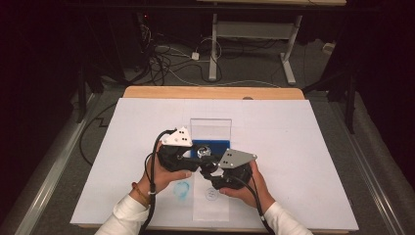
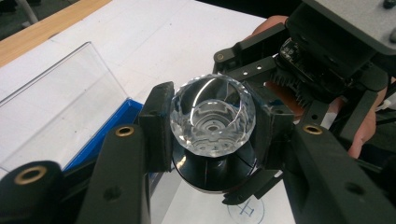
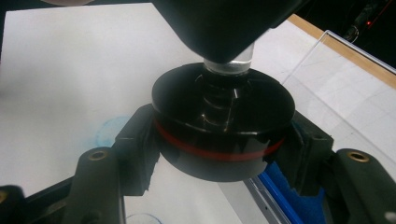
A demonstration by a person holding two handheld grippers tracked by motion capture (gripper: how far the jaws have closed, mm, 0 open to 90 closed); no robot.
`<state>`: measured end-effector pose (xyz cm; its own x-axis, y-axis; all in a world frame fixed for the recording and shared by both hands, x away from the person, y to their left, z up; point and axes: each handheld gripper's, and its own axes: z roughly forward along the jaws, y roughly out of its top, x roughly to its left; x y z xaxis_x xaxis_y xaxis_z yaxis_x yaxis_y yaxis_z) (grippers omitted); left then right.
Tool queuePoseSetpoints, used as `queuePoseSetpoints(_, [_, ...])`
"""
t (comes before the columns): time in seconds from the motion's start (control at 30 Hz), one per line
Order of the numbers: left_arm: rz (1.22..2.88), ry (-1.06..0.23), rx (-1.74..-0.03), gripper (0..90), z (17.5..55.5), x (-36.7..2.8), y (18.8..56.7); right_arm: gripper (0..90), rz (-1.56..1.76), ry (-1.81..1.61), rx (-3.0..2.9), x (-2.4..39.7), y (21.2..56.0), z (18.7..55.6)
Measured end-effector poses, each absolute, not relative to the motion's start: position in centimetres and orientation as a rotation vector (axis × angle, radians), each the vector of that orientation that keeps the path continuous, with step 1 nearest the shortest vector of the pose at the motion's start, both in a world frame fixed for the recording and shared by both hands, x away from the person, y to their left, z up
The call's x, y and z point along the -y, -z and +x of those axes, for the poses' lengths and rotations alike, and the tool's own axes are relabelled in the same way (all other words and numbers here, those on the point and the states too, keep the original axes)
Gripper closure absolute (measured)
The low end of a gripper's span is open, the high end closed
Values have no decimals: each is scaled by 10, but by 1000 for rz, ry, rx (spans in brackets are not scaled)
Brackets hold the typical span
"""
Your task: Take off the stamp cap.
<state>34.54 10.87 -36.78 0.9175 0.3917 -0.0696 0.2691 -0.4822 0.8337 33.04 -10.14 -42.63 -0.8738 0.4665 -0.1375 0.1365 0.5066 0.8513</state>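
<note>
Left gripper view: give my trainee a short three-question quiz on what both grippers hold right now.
1. True or false: the left gripper is shut on the clear faceted knob.
2. What colour is the ring around the black disc that the right gripper clamps?
3. The open clear case has a lining that is: A green, B blue, C red.

Key: 1 true; 2 red; 3 B.
</note>
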Motion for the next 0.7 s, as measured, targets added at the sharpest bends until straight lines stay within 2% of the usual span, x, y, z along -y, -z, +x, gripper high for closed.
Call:
queuePoseSetpoints(0.23, [2062,-113,-477,547,346,-114,369,387,511,-1332,-2415,103,424,328])
queuePoseSetpoints(0.7, [2080,-121,-442,548,343,-110,369,389,487,-1288,-2461,103,420,325])
